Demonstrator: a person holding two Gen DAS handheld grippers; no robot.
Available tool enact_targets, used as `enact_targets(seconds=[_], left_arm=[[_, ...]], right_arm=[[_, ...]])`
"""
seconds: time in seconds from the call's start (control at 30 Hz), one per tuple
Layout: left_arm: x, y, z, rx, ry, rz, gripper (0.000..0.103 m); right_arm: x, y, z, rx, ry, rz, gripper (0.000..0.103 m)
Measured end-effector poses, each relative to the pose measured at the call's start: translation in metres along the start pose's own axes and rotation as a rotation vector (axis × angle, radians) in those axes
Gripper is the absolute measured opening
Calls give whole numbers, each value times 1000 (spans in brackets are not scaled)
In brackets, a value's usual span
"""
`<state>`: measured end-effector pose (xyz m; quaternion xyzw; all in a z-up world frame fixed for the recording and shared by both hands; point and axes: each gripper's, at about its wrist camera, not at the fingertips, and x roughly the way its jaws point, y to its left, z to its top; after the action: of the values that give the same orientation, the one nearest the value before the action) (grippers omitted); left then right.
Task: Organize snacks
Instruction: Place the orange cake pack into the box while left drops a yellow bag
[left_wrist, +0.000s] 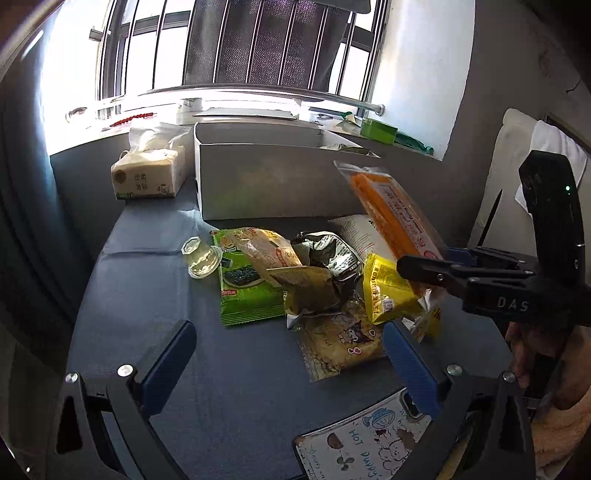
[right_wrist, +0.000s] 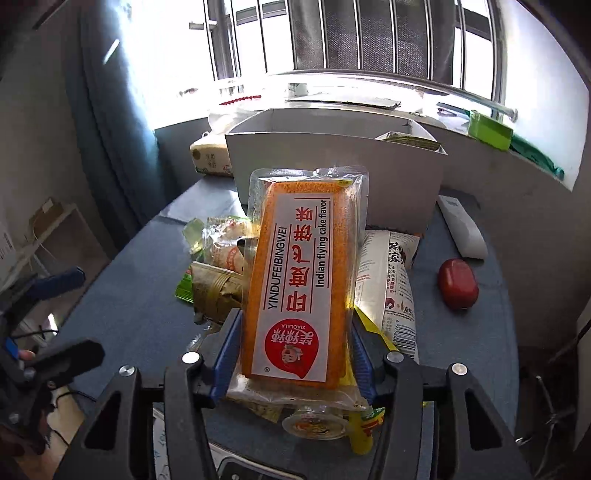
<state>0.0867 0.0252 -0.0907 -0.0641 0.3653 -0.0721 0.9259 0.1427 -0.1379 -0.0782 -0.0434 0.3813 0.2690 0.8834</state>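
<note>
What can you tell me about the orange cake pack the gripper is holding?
The orange cake pack is a long orange slab sealed in clear, shiny plastic, with a white label reading "Indian flying cake flavor" and a round red logo. The right gripper squeezes its lower end between blue pads, holding it tilted up above the snack pile, in front of the white box.

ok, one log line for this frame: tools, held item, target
right tool: shut on orange cake pack, lifted | left tool: open, empty, above snack pile | target guess: grey box behind pile
</note>
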Motion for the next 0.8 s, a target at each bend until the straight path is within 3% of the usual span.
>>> enact_targets(seconds=[0.23, 0.5, 0.53, 0.57, 0.6, 0.8], left_arm=[[56, -12, 17, 8, 104, -17, 103], [94, -11, 21, 36, 159, 18, 98], [97, -10, 20, 42, 169, 4, 85], [99, -10, 18, 50, 182, -9, 60], [100, -10, 17, 58, 187, -28, 52], [69, -8, 17, 73, 97, -49, 48]], right_arm=[[-42, -26, -9, 116, -93, 46, 58], [-47, -38, -17, 150, -80, 26, 58], [-46, -38, -18, 151, -77, 24, 58], [-46, -39, -18, 150, -77, 22, 58], [-46, -39, -19, 150, -77, 23, 58], [-45, -34, -16, 131, -82, 32, 58]])
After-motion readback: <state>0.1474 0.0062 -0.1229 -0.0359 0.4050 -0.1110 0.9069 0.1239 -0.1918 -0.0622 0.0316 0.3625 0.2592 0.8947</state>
